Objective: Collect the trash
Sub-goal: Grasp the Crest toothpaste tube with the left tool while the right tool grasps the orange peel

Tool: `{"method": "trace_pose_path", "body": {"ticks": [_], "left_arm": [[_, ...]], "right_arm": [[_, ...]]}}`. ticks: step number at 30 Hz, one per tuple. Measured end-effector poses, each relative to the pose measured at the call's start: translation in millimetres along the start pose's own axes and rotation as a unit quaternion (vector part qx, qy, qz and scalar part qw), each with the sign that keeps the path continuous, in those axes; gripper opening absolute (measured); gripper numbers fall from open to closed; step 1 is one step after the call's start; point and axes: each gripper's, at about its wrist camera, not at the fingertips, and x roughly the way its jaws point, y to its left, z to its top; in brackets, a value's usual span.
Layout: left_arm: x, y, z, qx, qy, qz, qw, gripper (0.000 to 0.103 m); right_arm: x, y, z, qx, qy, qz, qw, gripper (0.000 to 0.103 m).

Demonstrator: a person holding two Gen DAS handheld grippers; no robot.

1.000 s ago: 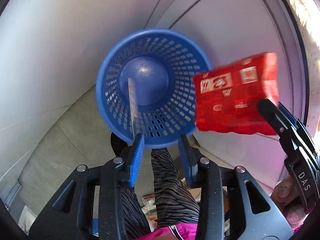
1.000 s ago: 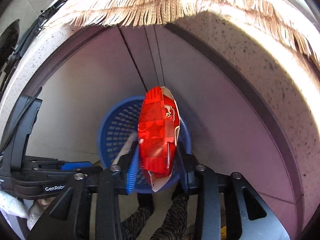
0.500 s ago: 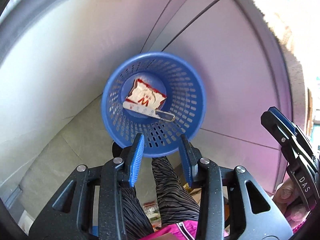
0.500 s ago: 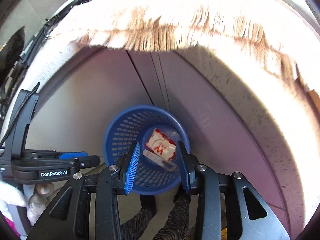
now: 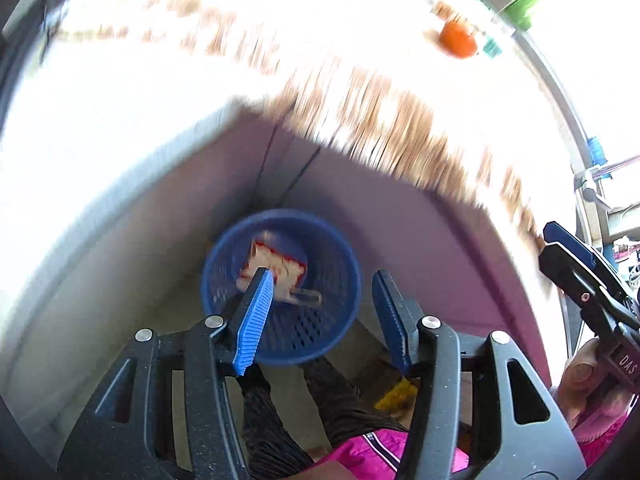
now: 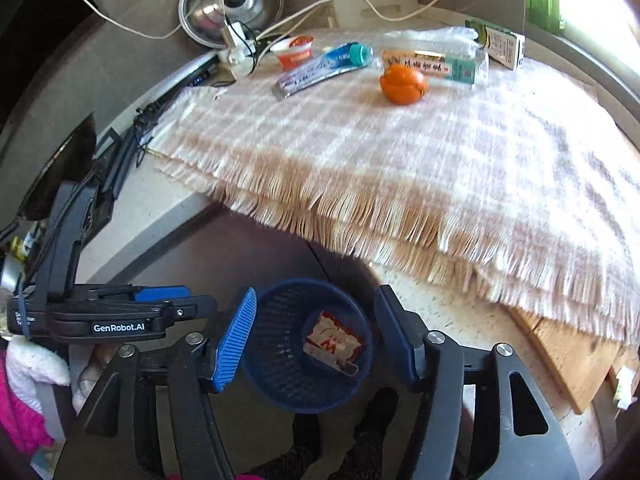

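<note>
A blue mesh trash basket [image 5: 340, 280] [image 6: 276, 364] stands on the floor below the counter edge. A red and white snack wrapper [image 5: 276, 268] [image 6: 332, 342] lies inside it. My left gripper [image 5: 320, 312] is open and empty above the basket. My right gripper [image 6: 316, 340] is open and empty, also above the basket. On the counter cloth lie a toothpaste tube [image 6: 324, 68], an orange fruit [image 6: 402, 84], a small red cup [image 6: 294, 52], a clear plastic packet [image 6: 436, 56] and a green carton [image 6: 500, 46].
A fringed checked cloth [image 6: 400, 160] covers the counter and hangs over its edge. A metal lid [image 6: 232, 2] and white cables [image 6: 236, 40] sit at the back. A wooden board [image 6: 568, 352] lies at the right. My legs are below the basket.
The right gripper opened and dropped the red wrapper into the basket. Both grippers then rose and tilted up, so the counter top came into view.
</note>
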Motion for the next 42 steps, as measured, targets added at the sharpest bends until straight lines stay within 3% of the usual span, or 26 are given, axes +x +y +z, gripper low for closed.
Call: {"method": "trace_pose_path", "body": {"ticks": [9,11,14,22,34,42], "left_arm": [[-38,-18,63,0.005,-0.064,0.002,0.9979,0.053],[-35,-23,76,0.008,-0.073,0.003,0.9973,0.054],[-37,-31,96,0.017,-0.089,0.007,0.9959,0.065],[-32,-55,152,0.063,-0.110,0.041,0.9911,0.065],[13,-91,221,0.152,-0.075,0.096,0.9808,0.065],[58,-107,259,0.218,-0.022,0.142,0.9654,0.065]], "right_arm": [[-22,-35,57,-0.002,-0.038,0.003,0.999,0.064],[-22,-43,67,0.000,-0.043,0.002,0.999,0.066],[-23,-55,81,0.002,-0.050,0.003,0.999,0.069],[-11,-83,110,0.011,-0.046,0.016,0.999,0.070],[16,-109,142,0.021,-0.032,0.030,0.999,0.070],[37,-117,156,0.018,-0.016,0.036,0.999,0.070]]}}
